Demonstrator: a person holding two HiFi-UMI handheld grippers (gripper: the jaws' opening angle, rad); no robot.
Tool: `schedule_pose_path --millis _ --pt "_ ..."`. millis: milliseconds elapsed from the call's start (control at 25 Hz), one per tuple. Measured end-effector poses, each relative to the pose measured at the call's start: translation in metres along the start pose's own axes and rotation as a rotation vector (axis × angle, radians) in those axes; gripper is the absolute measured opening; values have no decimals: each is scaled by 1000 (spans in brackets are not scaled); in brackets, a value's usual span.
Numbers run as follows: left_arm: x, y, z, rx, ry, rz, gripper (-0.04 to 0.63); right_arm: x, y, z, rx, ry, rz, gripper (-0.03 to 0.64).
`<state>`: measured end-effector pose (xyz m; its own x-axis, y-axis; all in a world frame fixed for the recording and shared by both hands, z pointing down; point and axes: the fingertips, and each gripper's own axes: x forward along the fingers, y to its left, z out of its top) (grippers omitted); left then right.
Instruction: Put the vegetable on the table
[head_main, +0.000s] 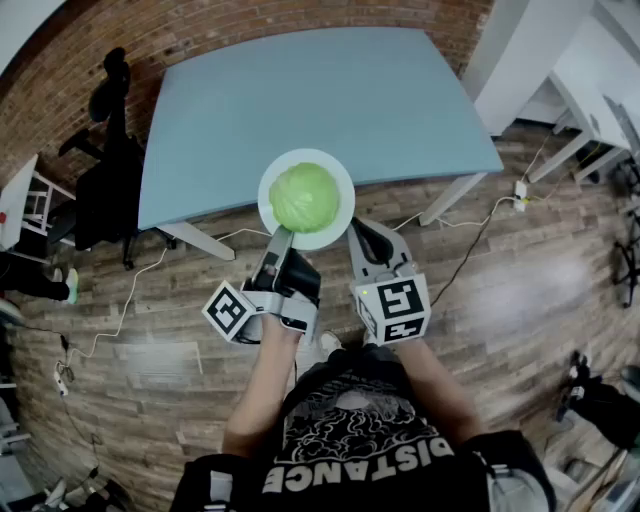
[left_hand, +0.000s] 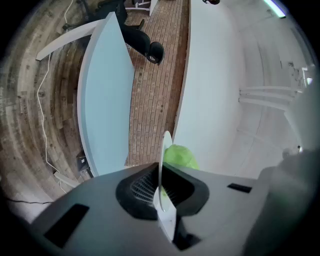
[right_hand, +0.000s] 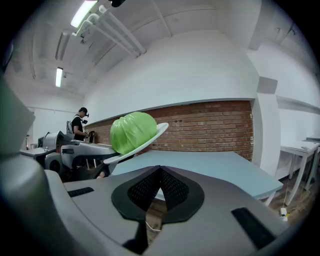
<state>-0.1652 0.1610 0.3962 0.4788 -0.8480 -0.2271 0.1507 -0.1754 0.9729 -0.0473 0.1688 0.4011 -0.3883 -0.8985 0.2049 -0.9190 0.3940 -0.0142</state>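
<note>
One big blue bench (head_main: 320, 110) stands in front of the person, and its top is bare, so there is lots of room to put something down. A white plate (head_main: 343, 225) hangs in the air at the near edge of the bench, with part of it over the wooden floor (head_main: 520, 270). It is not on the bench yet. A round green cabbage (head_main: 303, 197) sits in the middle of the plate. I think the plate is kept nearly flat so the cabbage does not roll off while it is carried. The left tool (head_main: 277, 245) pinches the near rim of the plate. In the left gripper view the thin white rim runs right between its two jaws, which press on it from both sides. So this one tool carries the plate and the cabbage. The right tool (head_main: 362, 235) is just beside the plate's near right edge. Its jaws are pressed together with nothing between them, and it does not seem to touch the plate. I think the job is only just starting.
</note>
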Motion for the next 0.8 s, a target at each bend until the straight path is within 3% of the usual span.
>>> schedule_pose_path --millis 800 --pt "14 7 -8 -10 16 12 9 0 -13 2 11 -31 -29 9"
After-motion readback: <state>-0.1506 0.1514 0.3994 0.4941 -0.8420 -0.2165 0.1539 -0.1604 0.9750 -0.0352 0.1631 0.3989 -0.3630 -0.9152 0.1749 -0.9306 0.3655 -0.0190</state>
